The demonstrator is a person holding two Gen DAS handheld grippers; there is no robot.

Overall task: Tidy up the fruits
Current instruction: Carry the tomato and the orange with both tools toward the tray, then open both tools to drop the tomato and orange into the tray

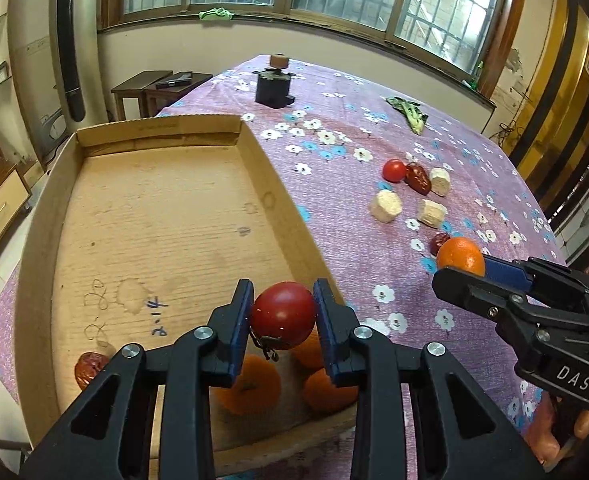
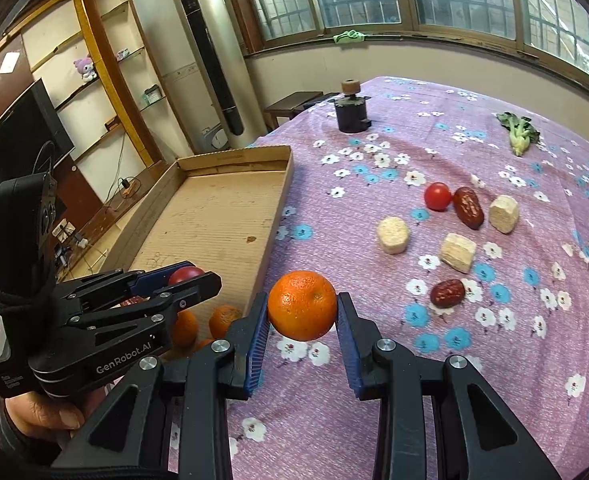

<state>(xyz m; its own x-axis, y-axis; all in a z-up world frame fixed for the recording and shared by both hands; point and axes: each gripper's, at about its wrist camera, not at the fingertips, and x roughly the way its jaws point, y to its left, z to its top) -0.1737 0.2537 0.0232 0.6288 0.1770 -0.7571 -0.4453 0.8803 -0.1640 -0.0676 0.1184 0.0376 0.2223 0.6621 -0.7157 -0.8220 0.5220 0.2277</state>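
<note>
Left wrist view: left tongs (image 1: 282, 316) grip a tomato (image 1: 283, 314); right tongs (image 2: 302, 308) clamp an orange (image 2: 302, 305).

A red tomato (image 1: 283, 315) hangs clamped in the left claw (image 1: 283, 320) above the near end of a shallow cardboard tray (image 1: 166, 216), where three oranges (image 1: 250, 388) and a red date (image 1: 88, 368) already lie. An orange (image 2: 302, 305) sits gripped in the right claw (image 2: 302, 320) above the flowered counter (image 2: 414, 380), just beside the tray. A smaller tomato (image 2: 437, 196), two dates (image 2: 468, 208) and three pale cut chunks (image 2: 457, 253) lie scattered on the cloth.
</note>
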